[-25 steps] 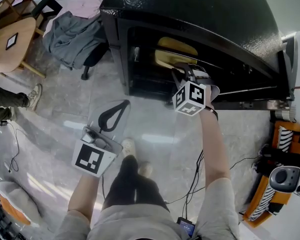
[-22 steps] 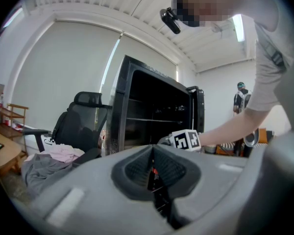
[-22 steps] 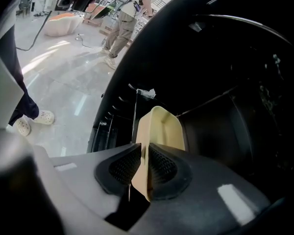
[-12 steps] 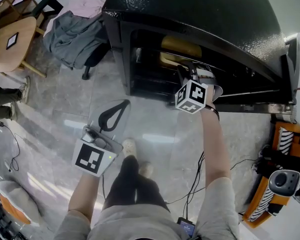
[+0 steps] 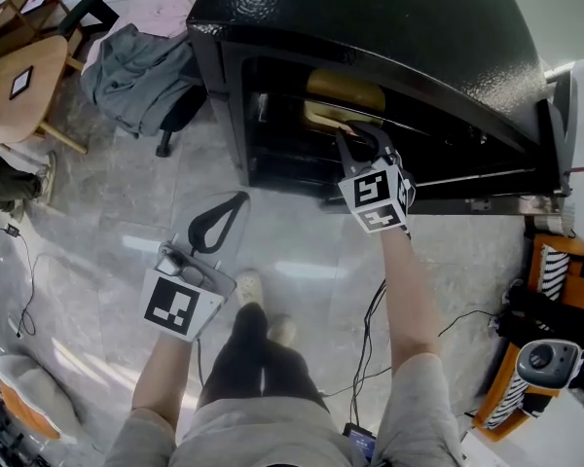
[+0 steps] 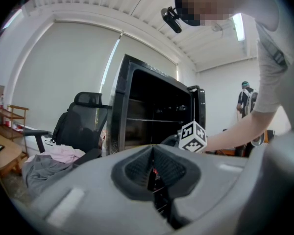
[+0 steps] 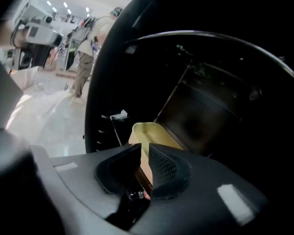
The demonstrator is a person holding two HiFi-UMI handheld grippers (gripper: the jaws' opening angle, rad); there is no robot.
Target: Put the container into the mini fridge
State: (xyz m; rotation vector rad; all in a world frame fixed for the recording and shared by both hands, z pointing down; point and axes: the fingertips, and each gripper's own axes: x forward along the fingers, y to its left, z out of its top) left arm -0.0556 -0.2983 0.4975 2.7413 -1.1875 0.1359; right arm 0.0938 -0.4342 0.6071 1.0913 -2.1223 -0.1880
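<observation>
My left arm hangs low beside my legs, elbow bent, holding the left gripper (image 5: 239, 203) over the pale floor (image 5: 292, 261), pointing towards the fridge. Its fingers (image 6: 171, 170) are pressed together, with only a thin dark slit between the pads and nothing in them.

My right arm reaches straight forward, forearm stretched out towards the open front of the mini fridge (image 5: 370, 27). The right gripper (image 5: 360, 134) is at the mouth of the opening, its marker cube just outside. Its fingers (image 7: 167, 166) stand a little apart, with a narrow open gap between the pads and nothing clamped in it.

The container (image 5: 343, 100), pale yellow, sits inside the fridge on a shelf in the upper part of the cavity. It lies just beyond my right fingertips. In the right gripper view its near corner (image 7: 146, 135) shows through and above the gap. I cannot tell whether the tips touch its edge. The left gripper is well apart from it.

Beyond, the black fridge interior is dark, with thin wire shelves. Off to the left stands an office chair (image 5: 141, 61) draped with grey clothes.
</observation>
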